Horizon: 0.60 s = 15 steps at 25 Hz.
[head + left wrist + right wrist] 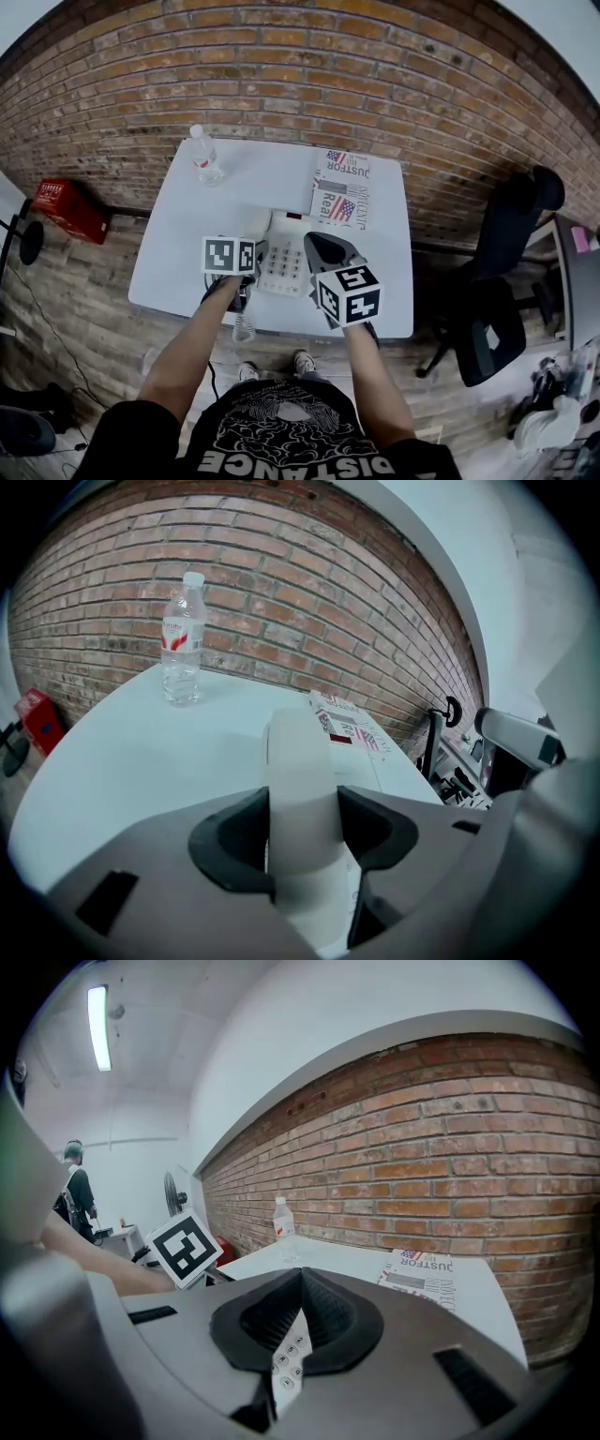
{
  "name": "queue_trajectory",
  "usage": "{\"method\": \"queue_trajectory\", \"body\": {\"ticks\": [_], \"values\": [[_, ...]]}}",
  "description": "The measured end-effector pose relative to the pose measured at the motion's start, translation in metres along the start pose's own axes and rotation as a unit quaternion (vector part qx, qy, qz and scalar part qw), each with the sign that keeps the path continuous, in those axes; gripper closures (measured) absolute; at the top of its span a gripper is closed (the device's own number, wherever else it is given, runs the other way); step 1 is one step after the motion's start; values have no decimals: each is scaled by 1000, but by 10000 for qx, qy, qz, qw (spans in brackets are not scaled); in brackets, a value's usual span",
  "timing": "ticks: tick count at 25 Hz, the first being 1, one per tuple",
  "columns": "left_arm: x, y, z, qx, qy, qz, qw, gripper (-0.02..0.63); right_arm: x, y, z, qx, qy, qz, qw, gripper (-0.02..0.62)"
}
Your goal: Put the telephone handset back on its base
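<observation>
Two grippers hang over the telephone base (pixel 284 265). The left gripper (pixel 302 829) clamps the white handset (pixel 298 752); the right gripper (pixel 300 1286) has its jaws together, holding nothing. Beyond the base stands a water bottle (pixel 204 156).

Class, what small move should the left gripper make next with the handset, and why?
Probably ease the handset down onto the base before opening: the left gripper is clamped on it, and it seems lined up along the base's left side.

Brick wall (pixel 309 75), white table (pixel 187 234), wood floor (pixel 84 309)
</observation>
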<state>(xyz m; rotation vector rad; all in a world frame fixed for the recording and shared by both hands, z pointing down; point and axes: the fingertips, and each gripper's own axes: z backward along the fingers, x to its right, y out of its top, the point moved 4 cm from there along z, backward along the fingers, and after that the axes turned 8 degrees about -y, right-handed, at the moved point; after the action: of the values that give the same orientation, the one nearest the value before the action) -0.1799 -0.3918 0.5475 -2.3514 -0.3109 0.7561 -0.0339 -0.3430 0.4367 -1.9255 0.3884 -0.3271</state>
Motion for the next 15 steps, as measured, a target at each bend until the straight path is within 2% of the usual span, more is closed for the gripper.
{"method": "queue_trajectory", "body": {"ticks": [15], "values": [[-4,-1,-13,-186,128,20,9997,391,14,-5,2,-67,-96,-63,9999,594]]}}
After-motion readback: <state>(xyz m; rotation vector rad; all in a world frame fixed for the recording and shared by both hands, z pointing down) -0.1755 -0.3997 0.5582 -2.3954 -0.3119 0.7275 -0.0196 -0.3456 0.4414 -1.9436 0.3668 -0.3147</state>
